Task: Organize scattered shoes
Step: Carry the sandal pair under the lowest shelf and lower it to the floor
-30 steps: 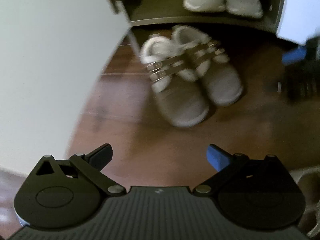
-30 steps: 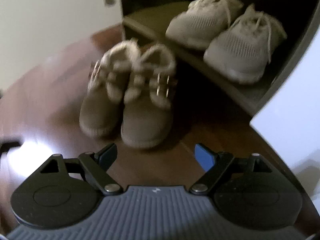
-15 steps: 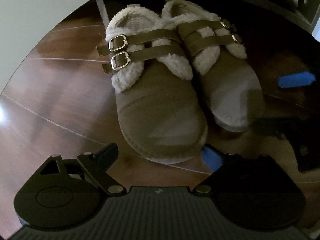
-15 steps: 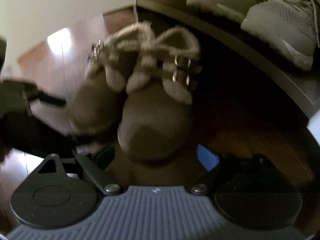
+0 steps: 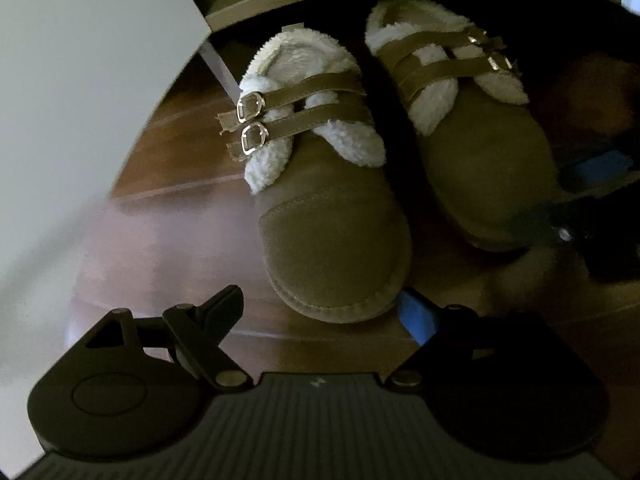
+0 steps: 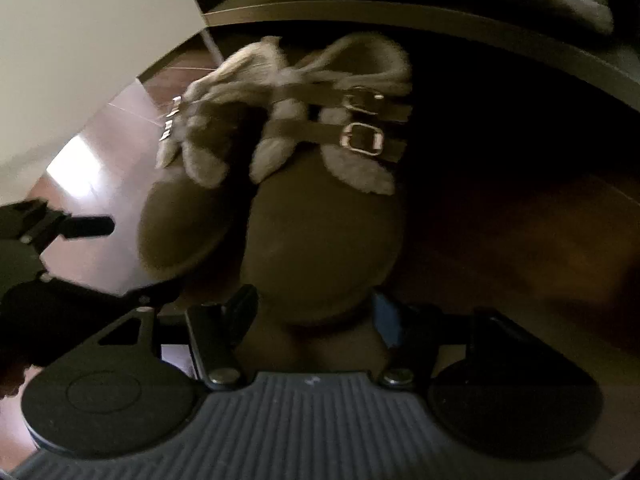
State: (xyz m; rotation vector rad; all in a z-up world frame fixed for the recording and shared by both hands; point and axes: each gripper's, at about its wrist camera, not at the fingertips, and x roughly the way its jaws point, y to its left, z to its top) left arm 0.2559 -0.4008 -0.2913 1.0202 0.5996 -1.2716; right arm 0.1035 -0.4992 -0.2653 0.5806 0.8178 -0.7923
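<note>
Where the cabinet door (image 5: 80,92) stands open, boots (image 5: 332,208) sit beside it.

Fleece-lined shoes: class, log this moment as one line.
left gripper: closing around left shoe toe | right gripper: closing around right shoe toe | floor: both shoes resting

1. No text, label, brand name or number can be read in either wrist view.
2. The only sign is a small pale mark moulded at the top edge of the left gripper's ribbed grey body (image 5: 318,382); it is too small to make out.
3. The same kind of mark sits at the top edge of the right gripper's ribbed grey body (image 6: 310,380), equally unreadable.
</note>
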